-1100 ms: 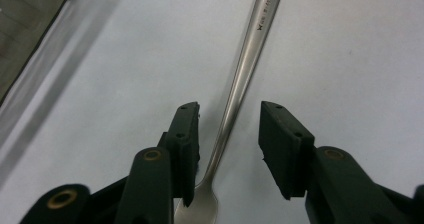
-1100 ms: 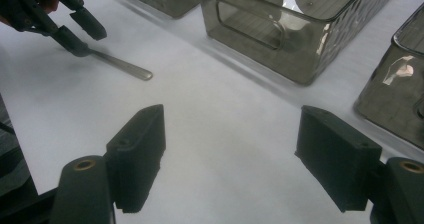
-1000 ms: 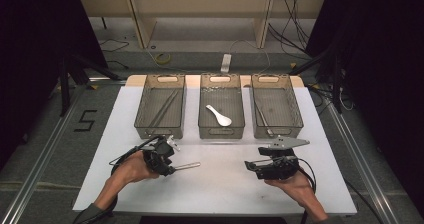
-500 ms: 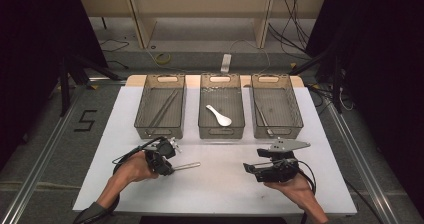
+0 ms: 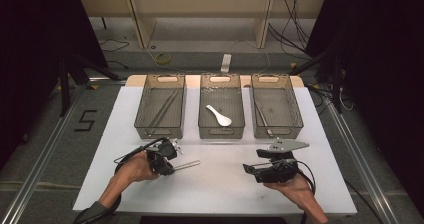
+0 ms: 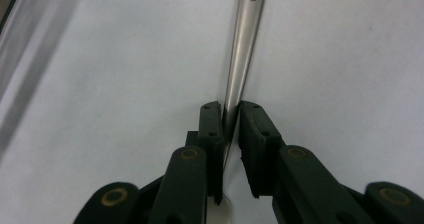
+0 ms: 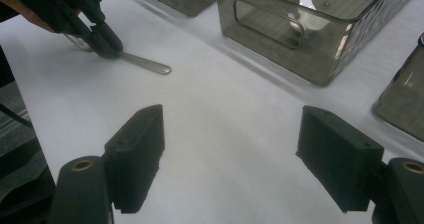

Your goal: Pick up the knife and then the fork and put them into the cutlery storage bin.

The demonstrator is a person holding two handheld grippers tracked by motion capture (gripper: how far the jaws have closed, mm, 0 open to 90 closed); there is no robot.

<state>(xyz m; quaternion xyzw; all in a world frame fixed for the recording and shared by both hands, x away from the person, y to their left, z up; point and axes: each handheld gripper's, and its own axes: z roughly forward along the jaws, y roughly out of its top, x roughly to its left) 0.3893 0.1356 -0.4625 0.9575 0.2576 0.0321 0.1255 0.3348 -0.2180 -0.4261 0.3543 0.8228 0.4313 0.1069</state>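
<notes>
Grip on metal utensil handle (image 6: pixel 243 49) near the counter's (image 5: pixel 220 184) front-left edge.
Left gripper (image 6: pixel 230 115) has just clamped it; lift level. Right gripper (image 7: pixel 230 159) gapes empty.

The setting was a laboratory recording station, not a home. A white-topped table (image 5: pixel 210 189) stood on grey carpeted floor with metal floor rails (image 5: pixel 40 164) at either side and a taped number "5" (image 5: pixel 85 120) beside it. Black curtains (image 5: pixel 45 44) enclosed both flanks. Loose cables (image 5: pixel 295 19) trailed beneath a bare wooden bench (image 5: pixel 200 9) behind. Three identical mesh bins (image 5: pixel 222 132) were aligned in a row.
</notes>
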